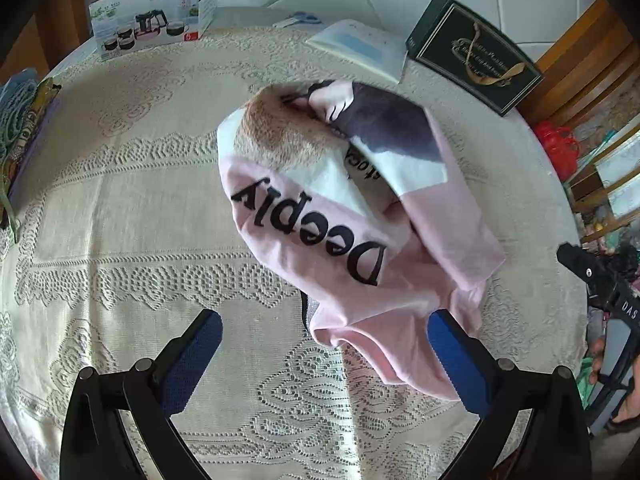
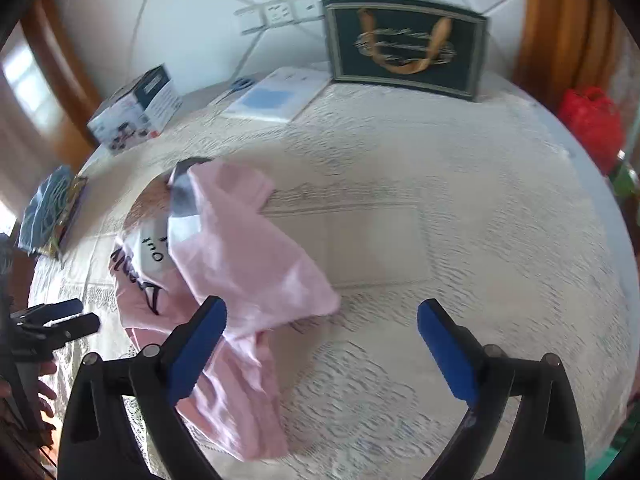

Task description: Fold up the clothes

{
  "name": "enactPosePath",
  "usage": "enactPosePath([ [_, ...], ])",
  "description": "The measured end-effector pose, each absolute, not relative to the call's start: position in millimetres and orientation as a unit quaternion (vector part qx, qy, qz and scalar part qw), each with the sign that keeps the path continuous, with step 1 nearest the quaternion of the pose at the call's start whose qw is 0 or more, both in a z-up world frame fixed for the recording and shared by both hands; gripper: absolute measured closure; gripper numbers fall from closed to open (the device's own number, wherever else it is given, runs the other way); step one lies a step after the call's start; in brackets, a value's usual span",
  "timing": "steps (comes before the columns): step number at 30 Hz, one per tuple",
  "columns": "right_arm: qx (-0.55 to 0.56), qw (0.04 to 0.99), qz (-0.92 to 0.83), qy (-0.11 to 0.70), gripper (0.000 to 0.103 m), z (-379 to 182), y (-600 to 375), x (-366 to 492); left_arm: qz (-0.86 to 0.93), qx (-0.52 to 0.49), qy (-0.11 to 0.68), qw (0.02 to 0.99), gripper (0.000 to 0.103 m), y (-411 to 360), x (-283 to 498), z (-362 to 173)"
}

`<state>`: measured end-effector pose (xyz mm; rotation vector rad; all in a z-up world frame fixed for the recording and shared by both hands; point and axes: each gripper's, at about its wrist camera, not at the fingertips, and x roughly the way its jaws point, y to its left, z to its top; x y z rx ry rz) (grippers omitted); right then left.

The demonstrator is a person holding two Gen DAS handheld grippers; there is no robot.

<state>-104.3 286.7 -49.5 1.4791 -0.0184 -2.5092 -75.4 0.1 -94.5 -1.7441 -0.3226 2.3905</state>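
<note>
A pink T-shirt (image 1: 352, 216) with a printed picture and black lettering lies loosely bunched on the lace tablecloth (image 1: 140, 200). My left gripper (image 1: 324, 336) hangs above its near edge with jaws wide open; the shirt's hem lies under the right pad (image 1: 456, 360), nothing pinched. In the right wrist view the same shirt (image 2: 248, 264) lies to the left, and my right gripper (image 2: 322, 328) is open over bare cloth, its left pad (image 2: 200, 344) overlapping the shirt's edge. The left gripper (image 2: 56, 320) shows at the left border there, the right gripper (image 1: 600, 284) at the right edge of the left view.
At the back stand a tea-set box (image 1: 156, 8), a white packet (image 1: 360, 46) and a dark green gift box (image 1: 476, 52). Patterned items (image 1: 20, 120) lie at the left edge. A red bag (image 2: 592, 120) sits off the table to the right.
</note>
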Motion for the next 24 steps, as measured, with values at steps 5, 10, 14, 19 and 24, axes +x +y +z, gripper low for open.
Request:
enactPosePath([
  [5, 0.522, 0.15, -0.84, 0.019, 0.005, -67, 260, -129, 0.794, -0.596, -0.099, 0.061, 0.001, 10, -77, -121],
  [10, 0.543, 0.186, -0.817, 0.053, 0.005, -91, 234, -152, 0.792, -0.6, -0.108, 0.044, 0.023, 16, -78, -143],
  [14, 0.553, 0.21, -0.803, 0.072, 0.005, -112, 216, -164, 0.793, -0.605, -0.072, 0.011, 0.054, 24, -80, -141],
  [19, 0.547, 0.232, -0.798, 0.1, 0.098, -118, 198, -168, 0.792, -0.601, -0.106, 0.017, 0.092, 13, -81, -126],
  [24, 0.472, 0.211, -0.854, 0.064, 0.098, -49, 242, -164, 0.833, -0.547, -0.082, 0.01, 0.094, -2, -84, -62],
])
